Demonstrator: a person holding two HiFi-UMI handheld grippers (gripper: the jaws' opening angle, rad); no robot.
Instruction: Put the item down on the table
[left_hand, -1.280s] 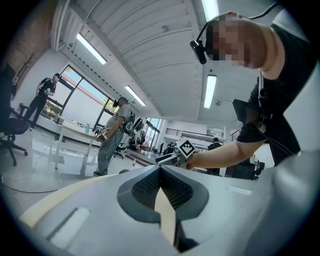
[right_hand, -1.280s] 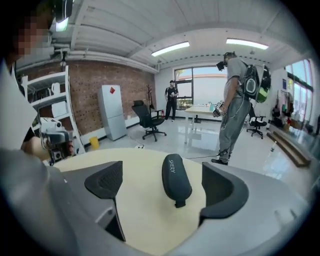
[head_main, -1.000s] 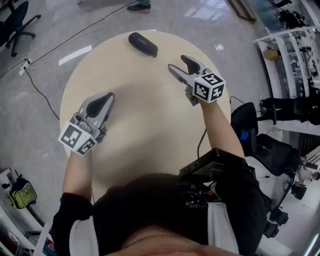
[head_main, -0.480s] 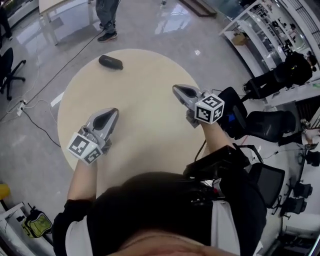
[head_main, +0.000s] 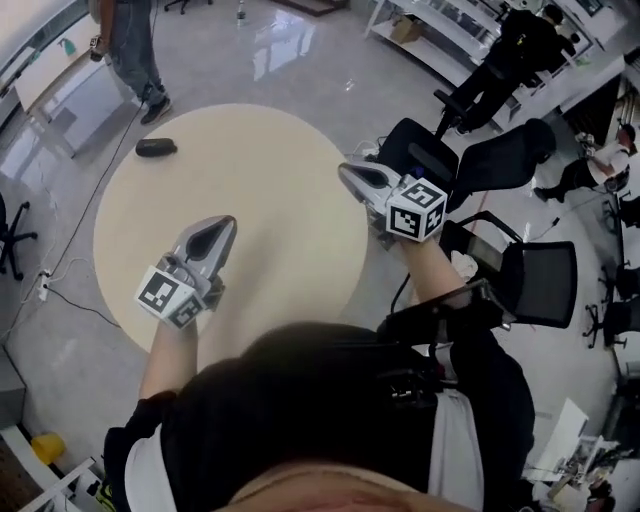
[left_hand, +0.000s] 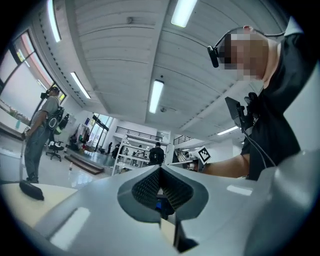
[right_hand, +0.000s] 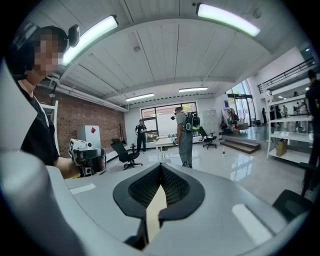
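The item, a black oblong case (head_main: 155, 147), lies on the far left of the round beige table (head_main: 270, 190), apart from both grippers. My left gripper (head_main: 222, 222) hovers over the near left of the table, jaws together, nothing between them. My right gripper (head_main: 350, 170) is held over the table's right edge, also shut and empty. In the left gripper view the closed jaws (left_hand: 160, 169) point across the room, with the case (left_hand: 31, 190) low at the left. The right gripper view shows closed jaws (right_hand: 161, 167) and the left gripper's marker cube (right_hand: 86, 152).
Black office chairs (head_main: 525, 275) stand close to the table's right side. A person (head_main: 130, 45) stands beyond the table at the far left. A cable (head_main: 60, 265) runs over the glossy floor on the left. Shelving (head_main: 450, 40) lines the far right.
The right gripper's jaws, open a second ago, are closed. Both grippers have drawn back from the case and lifted. The view has swung, leaving the case far off at the left.
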